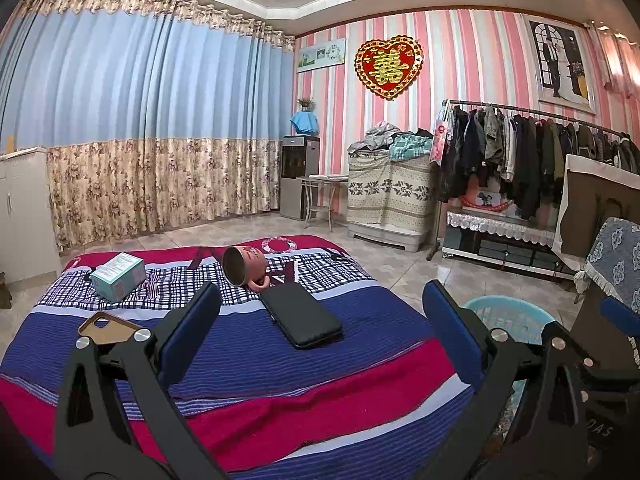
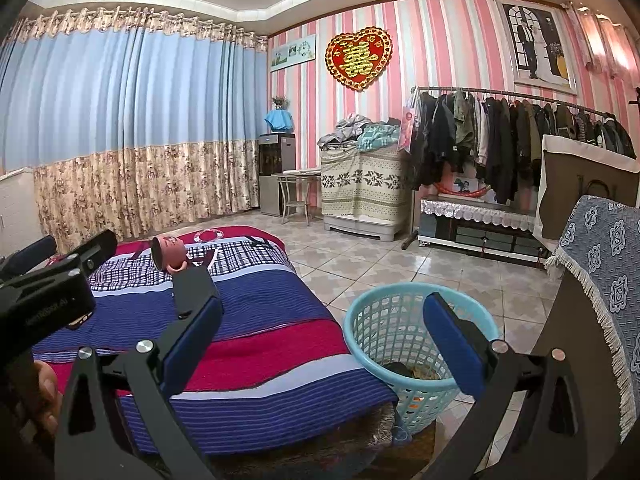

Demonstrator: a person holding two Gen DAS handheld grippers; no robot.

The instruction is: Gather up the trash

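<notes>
The bed [image 1: 248, 344] fills the lower frame of the left wrist view; the blue basket [image 2: 384, 328] stands on the floor beside it, lower right. The small teal box [image 1: 118, 276], likely the trash, lies upper left of the left gripper [image 1: 320, 332], the nearer one. The right gripper [image 2: 322, 344] hangs by the basket. Both jaws gape, empty.

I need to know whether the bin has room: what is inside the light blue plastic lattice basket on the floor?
In the light blue plastic lattice basket, some dark and brownish scraps lie at the bottom. The right gripper's finger covers part of the inside.
</notes>
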